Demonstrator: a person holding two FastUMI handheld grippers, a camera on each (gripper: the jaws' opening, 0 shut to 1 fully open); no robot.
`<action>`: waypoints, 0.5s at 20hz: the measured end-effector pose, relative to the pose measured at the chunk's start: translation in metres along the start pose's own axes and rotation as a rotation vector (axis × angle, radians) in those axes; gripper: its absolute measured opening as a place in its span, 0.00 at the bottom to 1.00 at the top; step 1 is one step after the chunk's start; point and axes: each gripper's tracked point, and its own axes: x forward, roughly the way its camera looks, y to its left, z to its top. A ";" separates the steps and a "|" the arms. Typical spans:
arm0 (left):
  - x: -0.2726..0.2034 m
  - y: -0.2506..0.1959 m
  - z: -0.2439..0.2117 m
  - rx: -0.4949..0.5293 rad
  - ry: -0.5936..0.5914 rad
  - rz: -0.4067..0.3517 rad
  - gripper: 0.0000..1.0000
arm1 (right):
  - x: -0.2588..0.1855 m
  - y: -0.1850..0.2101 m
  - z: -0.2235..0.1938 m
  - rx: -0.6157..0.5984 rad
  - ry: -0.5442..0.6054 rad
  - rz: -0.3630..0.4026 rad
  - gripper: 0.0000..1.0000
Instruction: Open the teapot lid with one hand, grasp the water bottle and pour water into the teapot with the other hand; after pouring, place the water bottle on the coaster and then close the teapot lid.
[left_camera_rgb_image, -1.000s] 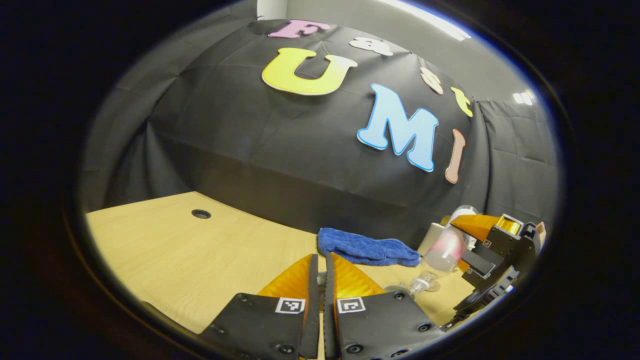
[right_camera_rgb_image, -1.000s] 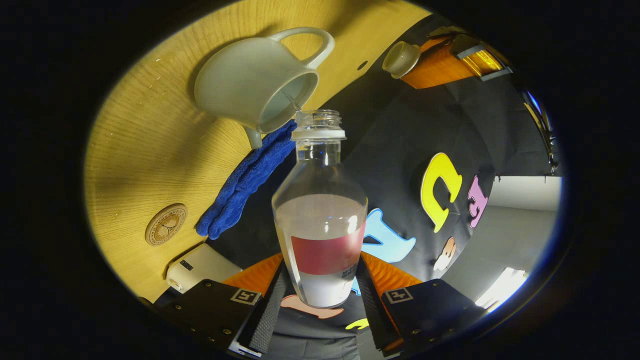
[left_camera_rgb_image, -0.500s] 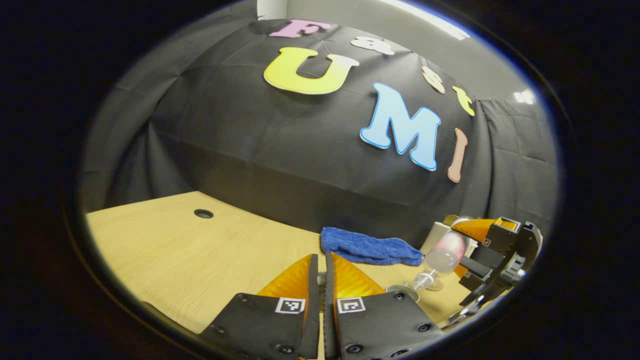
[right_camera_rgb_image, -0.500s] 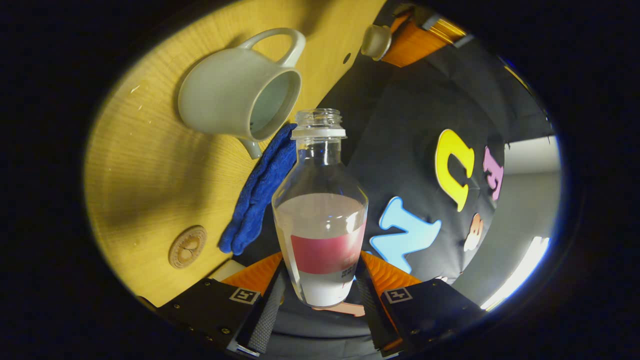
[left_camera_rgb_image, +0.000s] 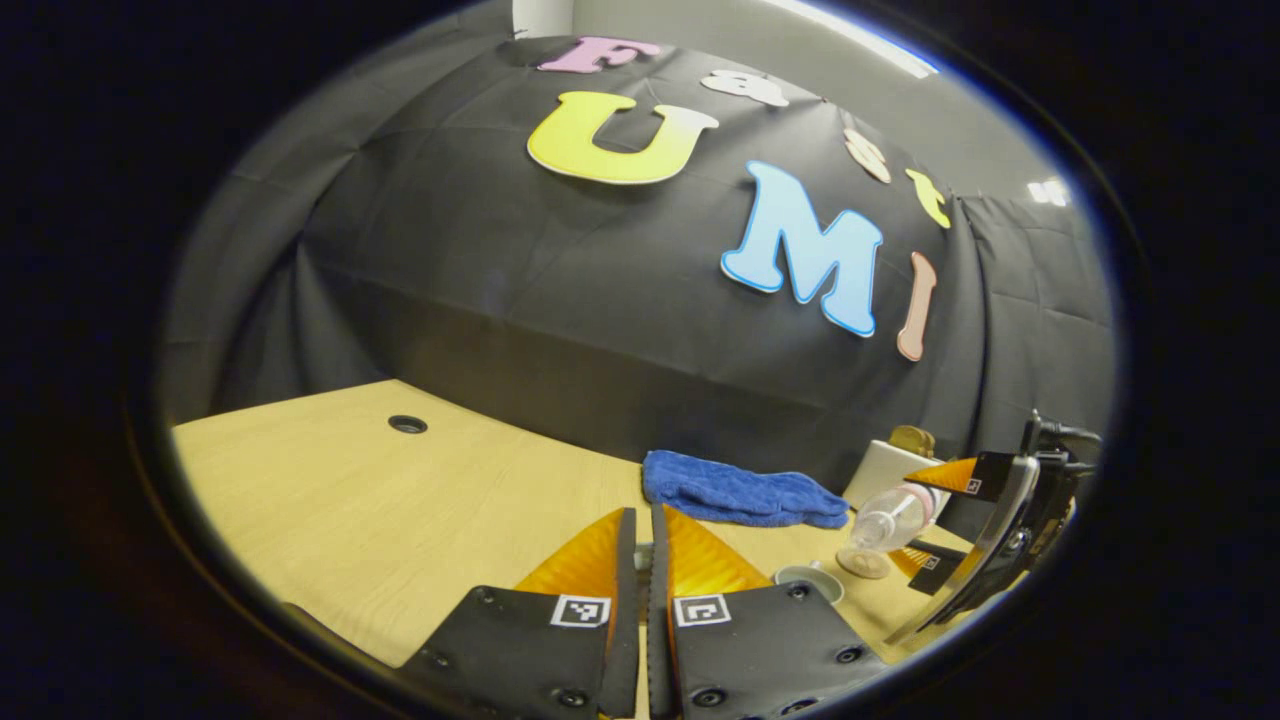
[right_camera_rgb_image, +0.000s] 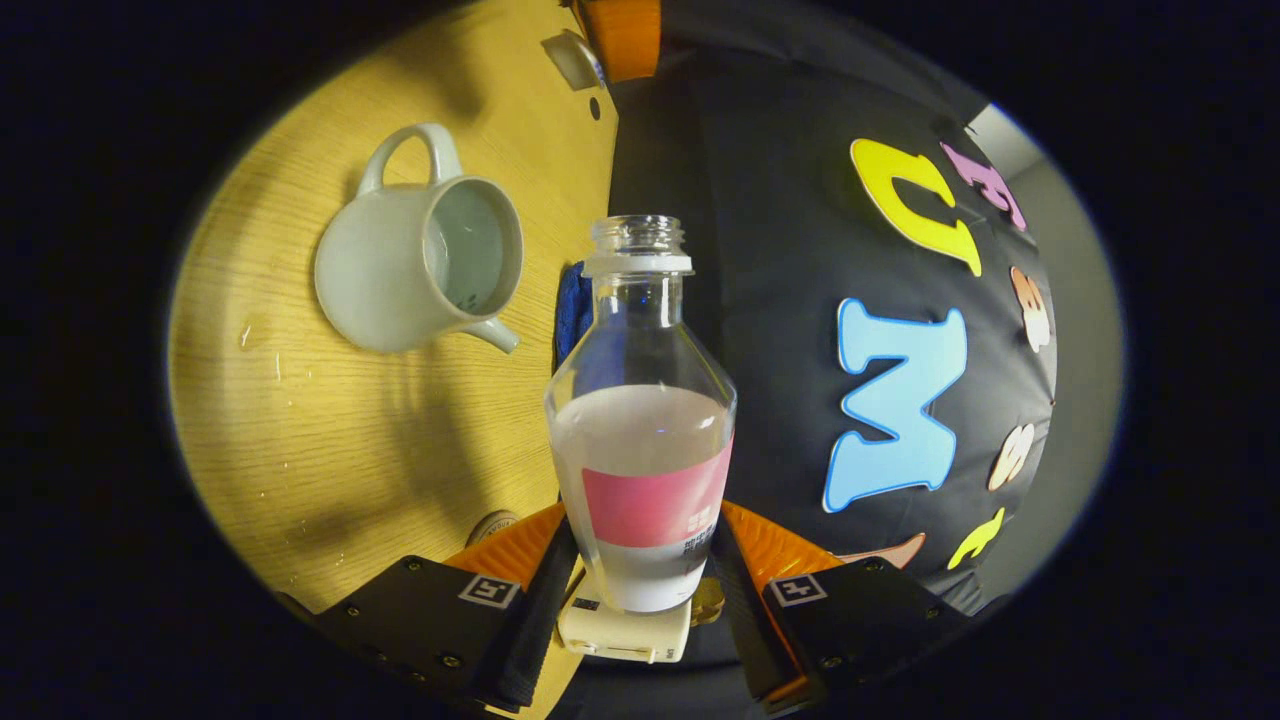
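A clear water bottle (right_camera_rgb_image: 640, 430) with a pink label, uncapped and part full, sits between my right gripper's (right_camera_rgb_image: 640, 530) fingers, which are shut on it. The white teapot (right_camera_rgb_image: 410, 270) stands open on the wooden table to its left, with water inside. Farther off, the teapot lid (right_camera_rgb_image: 572, 58) is held above the table. In the left gripper view my left gripper (left_camera_rgb_image: 645, 520) is shut on the lid, of which a pale sliver shows between the fingers. The teapot's rim (left_camera_rgb_image: 808, 580) is at the right; beyond it the right gripper (left_camera_rgb_image: 915, 515) holds the tilted bottle (left_camera_rgb_image: 890, 518). The round coaster (right_camera_rgb_image: 490, 525) peeks out beside a finger.
A blue cloth (left_camera_rgb_image: 740, 492) lies by the booth wall behind the teapot. A white box (right_camera_rgb_image: 620, 625) sits below the bottle's base, against the wall (left_camera_rgb_image: 885, 465). Water drops (right_camera_rgb_image: 250, 335) dot the table near the teapot. A cable hole (left_camera_rgb_image: 407, 424) is at the table's far left.
The bottle's mouth has lifted off the teapot's opening and the stream has stopped. My right gripper swung back and away to the right. The left gripper stayed put with the lid.
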 end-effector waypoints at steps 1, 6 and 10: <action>-0.001 0.000 -0.001 0.000 0.001 0.000 0.10 | 0.000 0.003 -0.003 0.048 0.001 0.021 0.75; 0.000 -0.003 -0.001 -0.007 0.005 -0.007 0.10 | 0.002 0.015 -0.014 0.342 0.007 0.129 0.76; 0.001 -0.004 -0.005 -0.006 0.011 -0.009 0.09 | 0.006 0.018 -0.023 0.540 0.018 0.172 0.76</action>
